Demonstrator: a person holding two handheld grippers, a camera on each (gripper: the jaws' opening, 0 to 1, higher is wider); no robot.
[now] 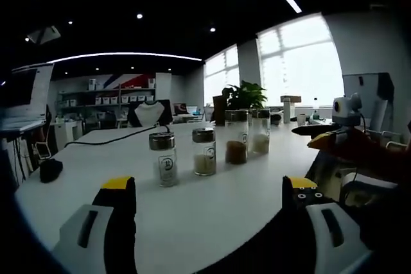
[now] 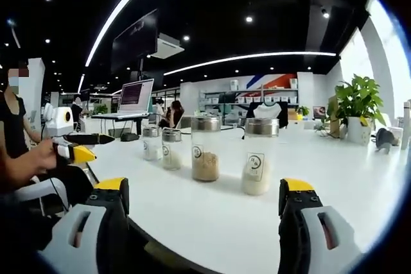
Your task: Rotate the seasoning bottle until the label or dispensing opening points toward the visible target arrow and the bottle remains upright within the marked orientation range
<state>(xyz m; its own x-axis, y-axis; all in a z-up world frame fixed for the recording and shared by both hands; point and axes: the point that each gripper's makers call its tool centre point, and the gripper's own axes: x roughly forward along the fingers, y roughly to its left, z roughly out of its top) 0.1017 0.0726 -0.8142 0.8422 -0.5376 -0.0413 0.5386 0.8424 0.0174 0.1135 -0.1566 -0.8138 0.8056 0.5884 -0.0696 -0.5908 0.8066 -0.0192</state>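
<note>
Several glass seasoning bottles with metal caps stand upright in a row on the white table (image 1: 128, 184). In the left gripper view the nearest bottle (image 1: 166, 158) is almost empty, then come a pale-filled one (image 1: 204, 152), a brown-filled one (image 1: 236, 136) and a far one (image 1: 260, 131). My left gripper (image 1: 209, 203) is open, short of the row and touching nothing. In the right gripper view the closest bottle (image 2: 259, 155) holds white grains and its neighbour (image 2: 205, 147) holds tan ones, with their labels facing me. My right gripper (image 2: 204, 200) is open in front of them with nothing between its jaws.
The left gripper (image 2: 77, 153) comes in from the left, in a person's hand. A laptop (image 2: 135, 97) on a stand, a black object (image 1: 50, 169) and a cable lie on the table. A potted plant (image 2: 359, 104) stands at the far end.
</note>
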